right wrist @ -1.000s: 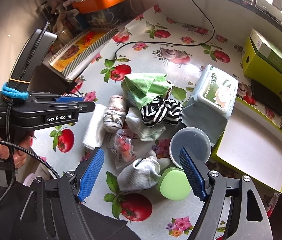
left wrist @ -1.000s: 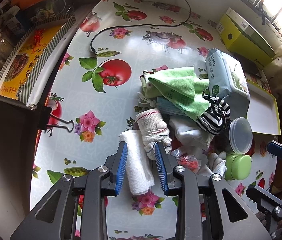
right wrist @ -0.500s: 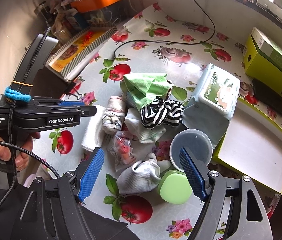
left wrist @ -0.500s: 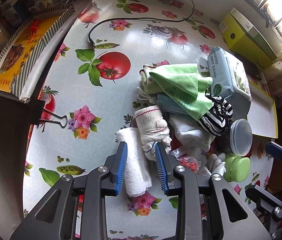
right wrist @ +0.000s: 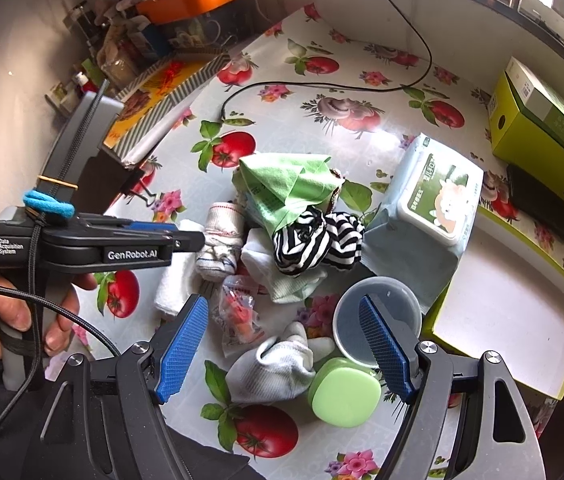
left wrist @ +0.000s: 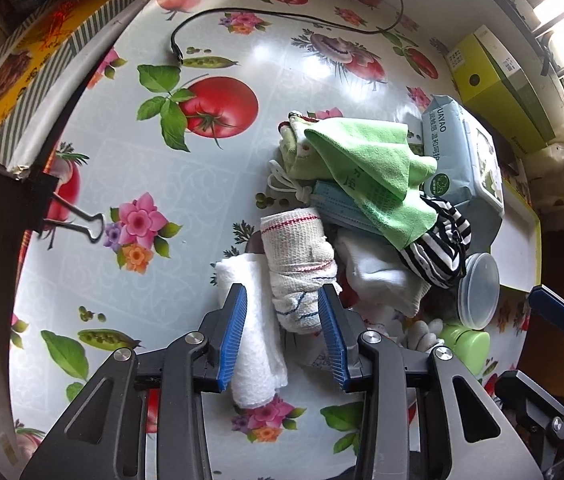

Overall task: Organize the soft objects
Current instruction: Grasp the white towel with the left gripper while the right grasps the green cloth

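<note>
My left tongs [left wrist: 282, 336] point down with the jaws opening, the white towel [left wrist: 256, 340] and the tip of the rolled rag [left wrist: 299, 268] between the blue pads, neither pressed; right of the rag the pile runs on: green cloth [left wrist: 373, 160], striped sock [left wrist: 437, 240], wipes pack [left wrist: 461, 152]. My right tongs [right wrist: 282, 348] hang wide apart over the grey sock [right wrist: 274, 368] and green case [right wrist: 343, 392], gripping nothing; the tray [right wrist: 521, 320] lies farthest right.

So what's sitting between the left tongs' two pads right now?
In the left wrist view, the left tongs are opening over two rolls side by side: the plain white towel roll and the red-striped cloth roll.
</note>
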Action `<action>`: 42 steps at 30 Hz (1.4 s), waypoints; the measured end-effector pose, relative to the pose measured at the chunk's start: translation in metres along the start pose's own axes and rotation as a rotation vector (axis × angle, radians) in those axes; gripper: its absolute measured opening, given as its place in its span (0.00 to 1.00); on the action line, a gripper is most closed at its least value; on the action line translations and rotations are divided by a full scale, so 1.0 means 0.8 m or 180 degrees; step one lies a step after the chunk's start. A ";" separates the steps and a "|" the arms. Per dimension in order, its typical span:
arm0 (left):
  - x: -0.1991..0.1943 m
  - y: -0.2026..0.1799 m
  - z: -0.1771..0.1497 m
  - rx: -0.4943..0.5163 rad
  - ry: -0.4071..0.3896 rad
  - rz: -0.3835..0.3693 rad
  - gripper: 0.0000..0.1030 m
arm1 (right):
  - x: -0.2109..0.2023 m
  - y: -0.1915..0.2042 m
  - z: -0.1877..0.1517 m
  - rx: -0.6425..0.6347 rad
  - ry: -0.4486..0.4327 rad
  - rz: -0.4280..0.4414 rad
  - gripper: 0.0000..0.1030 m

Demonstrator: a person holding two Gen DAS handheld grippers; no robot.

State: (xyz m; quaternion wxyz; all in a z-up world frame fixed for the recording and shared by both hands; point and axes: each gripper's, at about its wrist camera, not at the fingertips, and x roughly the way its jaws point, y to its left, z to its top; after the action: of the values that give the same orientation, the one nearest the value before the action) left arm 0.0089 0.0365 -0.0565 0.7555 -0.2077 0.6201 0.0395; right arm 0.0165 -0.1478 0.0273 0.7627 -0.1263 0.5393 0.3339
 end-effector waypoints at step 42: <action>0.009 0.082 -0.017 -0.0470 0.0022 -0.0009 0.15 | 0.130 0.012 0.135 -0.0961 0.0361 0.0078 0.48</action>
State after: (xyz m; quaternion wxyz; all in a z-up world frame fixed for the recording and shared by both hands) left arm -0.0226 0.0900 -0.0824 0.7360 -0.2639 0.6179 0.0834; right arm 0.1103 -0.0419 -0.0232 0.6992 -0.2516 0.5267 0.4128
